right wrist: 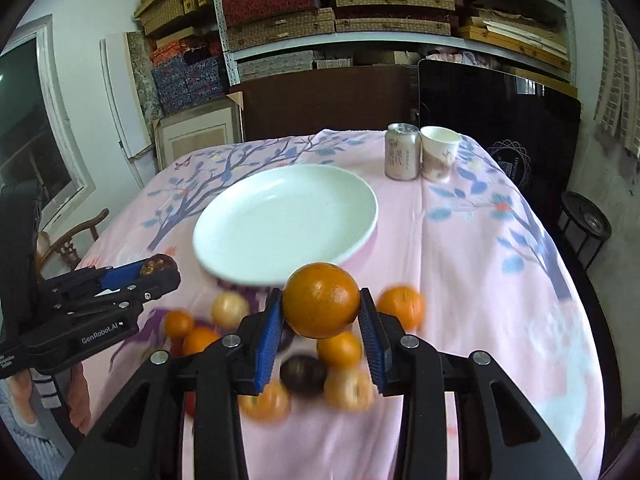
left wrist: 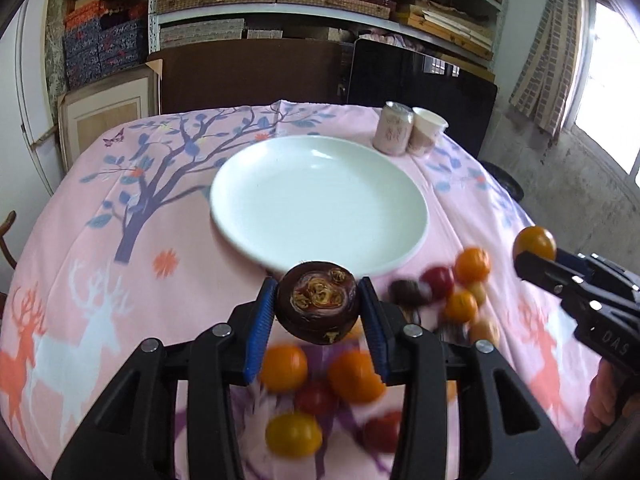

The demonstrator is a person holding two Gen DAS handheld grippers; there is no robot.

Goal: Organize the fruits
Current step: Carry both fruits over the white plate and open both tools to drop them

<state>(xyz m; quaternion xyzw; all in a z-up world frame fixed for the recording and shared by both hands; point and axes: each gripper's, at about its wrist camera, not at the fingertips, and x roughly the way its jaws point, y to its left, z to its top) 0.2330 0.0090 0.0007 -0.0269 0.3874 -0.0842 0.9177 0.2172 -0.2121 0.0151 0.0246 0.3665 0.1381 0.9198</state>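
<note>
My left gripper point(left wrist: 318, 306) is shut on a dark brown round fruit point(left wrist: 318, 302), held above the cloth just in front of the white plate point(left wrist: 320, 200). My right gripper point(right wrist: 320, 312) is shut on an orange point(right wrist: 322, 300), also raised before the white plate point(right wrist: 286, 220). Each gripper shows in the other's view: the right gripper point(left wrist: 532, 256) with its orange point(left wrist: 535, 242) at the right edge, the left gripper point(right wrist: 160, 270) with the dark fruit point(right wrist: 154, 266) at the left. Several loose oranges, red and dark fruits point(left wrist: 352, 376) point(right wrist: 344, 388) lie blurred on the cloth below.
A pink can point(left wrist: 394, 128) point(right wrist: 402, 152) and a paper cup point(left wrist: 428, 130) point(right wrist: 440, 154) stand at the table's far right. The table wears a pink tree-and-deer cloth point(left wrist: 120, 280). Shelves of boxes and dark panels stand behind; a wooden chair point(right wrist: 72, 244) sits left.
</note>
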